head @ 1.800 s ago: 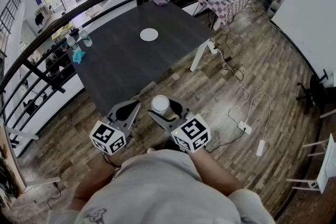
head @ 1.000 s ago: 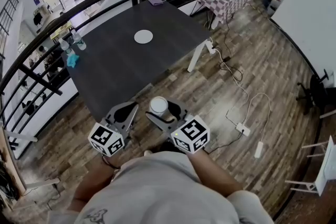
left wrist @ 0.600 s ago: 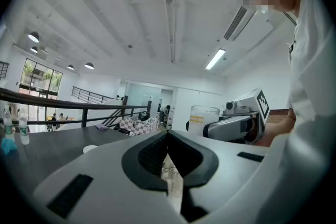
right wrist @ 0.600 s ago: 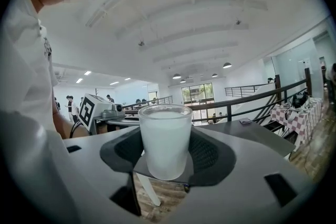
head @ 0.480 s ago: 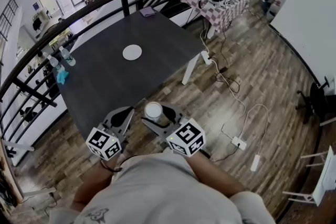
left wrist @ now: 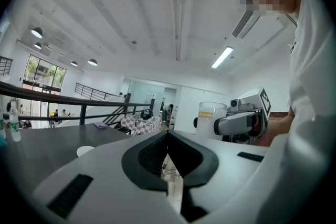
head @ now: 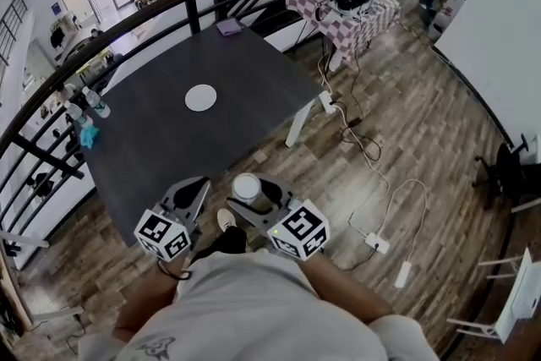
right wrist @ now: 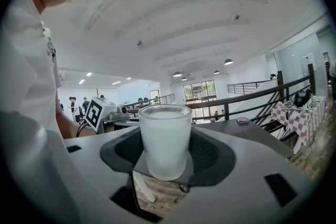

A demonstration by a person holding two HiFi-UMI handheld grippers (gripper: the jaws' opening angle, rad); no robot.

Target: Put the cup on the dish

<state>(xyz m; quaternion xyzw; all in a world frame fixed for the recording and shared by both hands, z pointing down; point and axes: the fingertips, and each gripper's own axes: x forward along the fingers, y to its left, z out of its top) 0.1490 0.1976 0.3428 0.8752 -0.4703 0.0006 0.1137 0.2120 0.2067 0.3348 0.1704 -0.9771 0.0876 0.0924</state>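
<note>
Upright, the cup [right wrist: 165, 139] is clamped between the right gripper [right wrist: 166, 168] jaws; the left gripper [left wrist: 168, 136] jaws are closed.

Both arms are bent and tucked close to the body. The left tool [head: 199, 187] has its jaws pressed together, with nothing between them. Just beside it, the right tool [head: 252, 199] squeezes the cup [right wrist: 164, 139] upright.

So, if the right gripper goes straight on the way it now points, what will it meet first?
Probably the table: the right gripper, jaws shut on the cup, points at its near edge. Height is unclear, so it may instead pass just over the top. The dish lies further on.
</note>
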